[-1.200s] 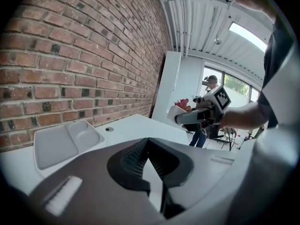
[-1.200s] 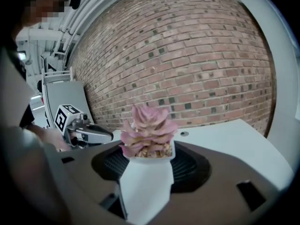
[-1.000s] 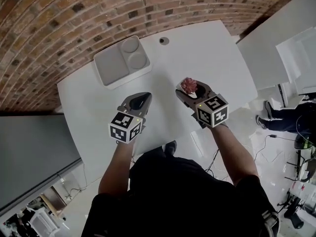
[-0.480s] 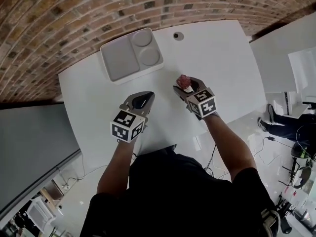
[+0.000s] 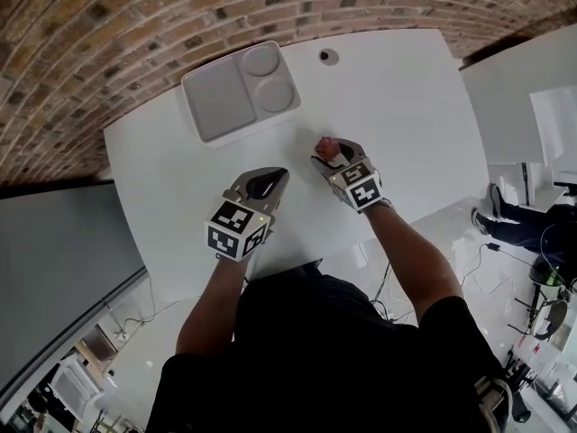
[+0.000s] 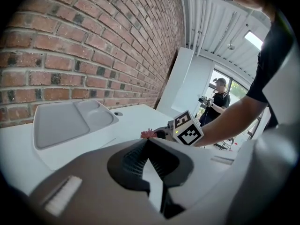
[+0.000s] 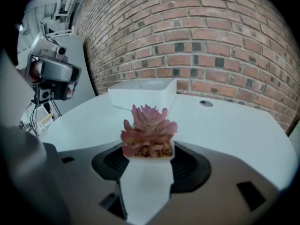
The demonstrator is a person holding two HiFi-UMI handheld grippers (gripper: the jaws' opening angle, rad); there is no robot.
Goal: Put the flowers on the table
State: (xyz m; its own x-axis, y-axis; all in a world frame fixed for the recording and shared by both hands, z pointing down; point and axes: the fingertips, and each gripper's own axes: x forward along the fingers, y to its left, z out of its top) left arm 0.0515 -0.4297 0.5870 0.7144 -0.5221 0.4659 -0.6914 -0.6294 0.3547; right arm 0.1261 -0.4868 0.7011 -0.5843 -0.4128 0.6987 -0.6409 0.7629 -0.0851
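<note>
Backdrop, head view: brick wall [image 5: 135, 16] behind a white table [image 5: 406, 106]. A grey two-part tray [image 5: 216, 106] lies on the table's far left part, and a small round hole [image 5: 329, 56] sits near the far edge.
Left tool, head view: the left gripper [image 5: 275, 177] hangs over the near part of the table. It points toward the tray and its marker cube [image 5: 239, 230] faces up.
Right tool, head view: the right gripper [image 5: 330, 151] is just beside the left gripper, over the middle of the table. The pink flowers [image 5: 325, 144] are between its jaws. From this height I cannot tell whether they touch the table.
Left gripper view: the jaws seem to meet at their tips and hold nothing. Only a sliver of white table shows through the gap behind the tips. The flowers and the right gripper's cube show just past the tips, and the tray lies to the left by the wall. A person [image 6: 216, 95] stands far off.
Right gripper view: the jaws are clamped on a small white pot [image 7: 145, 182], one on each side. The flowers stand upright in it, above the jaws. The tray lies beyond them near the wall, and the hole is off to the right.
</note>
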